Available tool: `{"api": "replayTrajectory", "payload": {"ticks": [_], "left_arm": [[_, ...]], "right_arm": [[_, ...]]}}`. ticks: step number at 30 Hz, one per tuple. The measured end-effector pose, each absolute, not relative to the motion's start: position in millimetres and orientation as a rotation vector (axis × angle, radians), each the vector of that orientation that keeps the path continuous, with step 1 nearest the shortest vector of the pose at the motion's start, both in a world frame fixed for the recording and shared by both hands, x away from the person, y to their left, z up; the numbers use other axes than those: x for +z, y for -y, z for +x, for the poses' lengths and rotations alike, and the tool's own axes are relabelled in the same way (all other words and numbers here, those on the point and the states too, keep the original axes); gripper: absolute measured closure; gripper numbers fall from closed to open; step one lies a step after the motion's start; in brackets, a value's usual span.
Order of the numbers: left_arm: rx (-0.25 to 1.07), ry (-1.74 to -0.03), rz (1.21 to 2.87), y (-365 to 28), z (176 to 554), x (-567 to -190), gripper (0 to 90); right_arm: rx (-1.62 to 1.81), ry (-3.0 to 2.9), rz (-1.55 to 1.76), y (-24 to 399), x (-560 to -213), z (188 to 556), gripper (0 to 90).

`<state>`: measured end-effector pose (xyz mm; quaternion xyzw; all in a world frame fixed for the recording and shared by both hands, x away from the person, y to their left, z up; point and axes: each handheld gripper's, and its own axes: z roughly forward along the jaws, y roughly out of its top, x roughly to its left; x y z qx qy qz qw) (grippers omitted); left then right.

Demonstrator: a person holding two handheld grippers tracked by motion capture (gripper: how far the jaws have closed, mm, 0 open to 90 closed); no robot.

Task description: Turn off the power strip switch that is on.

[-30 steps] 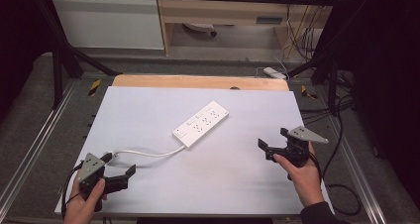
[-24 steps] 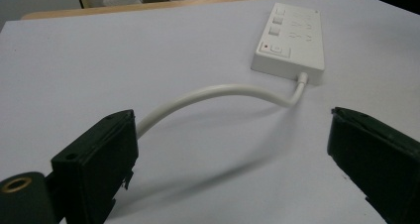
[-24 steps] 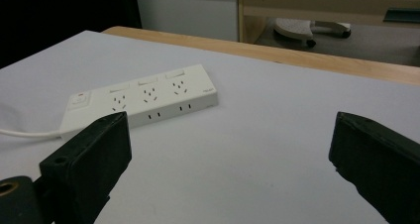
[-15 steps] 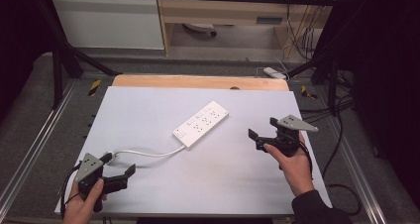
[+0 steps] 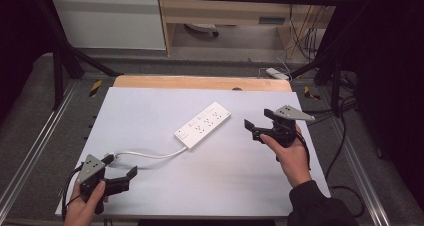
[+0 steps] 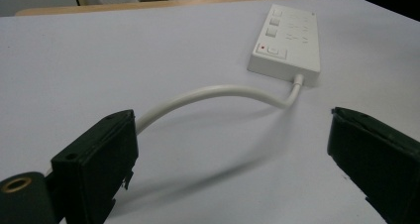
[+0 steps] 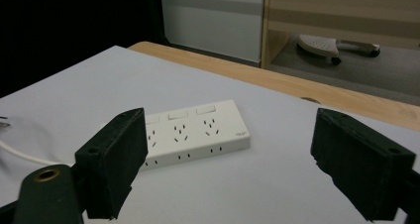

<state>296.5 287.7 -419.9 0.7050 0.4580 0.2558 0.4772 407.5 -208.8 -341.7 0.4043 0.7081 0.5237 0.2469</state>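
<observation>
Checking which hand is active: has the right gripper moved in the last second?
Yes. The right gripper has moved left and slightly up the table, closing on the power strip, which has stayed put.

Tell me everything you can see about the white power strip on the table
The power strip is a white, plastic-looking bar lying flat on the pale table, set diagonally near the middle. Its top carries rows of sockets, three small switches beside them and a larger switch with a red dot at the cord end. A white cord curves from that end toward the left hand-held gripper. Neither gripper touches it.
</observation>
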Motion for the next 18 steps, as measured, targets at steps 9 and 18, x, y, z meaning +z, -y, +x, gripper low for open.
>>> {"api": "replayTrajectory", "payload": {"ticks": [9,18], "left_arm": [[0.626,-1.099,1.74,-285.0,297.7,-420.6,5.3],[0.623,-1.096,1.754,-283.4,298.2,-420.5,5.3]], "right_arm": [[1.429,-1.893,1.05,193.0,-334.3,422.5,37.8],[1.441,-1.856,0.978,176.7,-329.6,430.9,68.1]]}}
